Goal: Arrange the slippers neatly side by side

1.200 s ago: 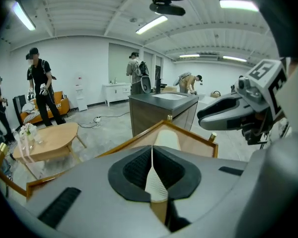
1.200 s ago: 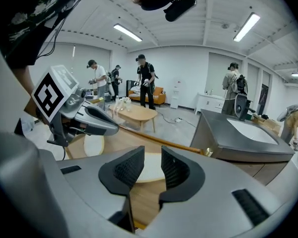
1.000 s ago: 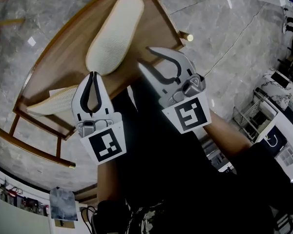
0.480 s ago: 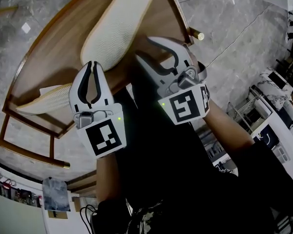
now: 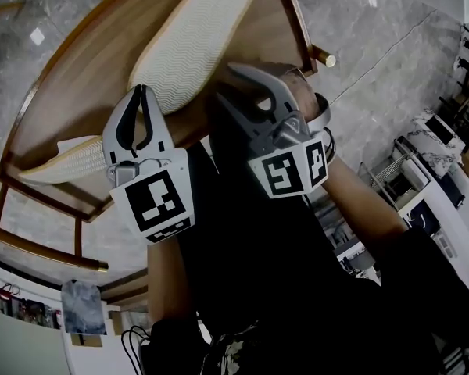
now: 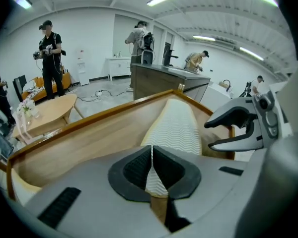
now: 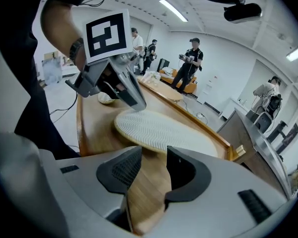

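Note:
A cream slipper (image 5: 191, 41) lies sole up on the wooden table (image 5: 70, 84), its zigzag tread showing. A second slipper (image 5: 62, 162) lies at the table's near left edge, partly hidden by my left gripper (image 5: 140, 91). That gripper is shut with nothing in it and hovers just over the big slipper's (image 6: 175, 128) near end. My right gripper (image 5: 225, 84) stands open at that slipper's right side. Its jaws have just been opening, and only bare table wood shows between them. In the right gripper view the slipper (image 7: 159, 128) lies just ahead of the right gripper (image 7: 154, 168).
The table has a raised wooden rim (image 6: 89, 117) and stands on a grey marble floor (image 5: 391, 45). Behind it are a dark counter (image 6: 159, 81), another wooden table (image 6: 49, 112) and several people (image 7: 189, 63). Shelving (image 5: 445, 147) stands at the right.
Both grippers have sunk closer to the table and the big slipper. The right gripper has rolled and its jaws have spread wider. The left gripper stays shut.

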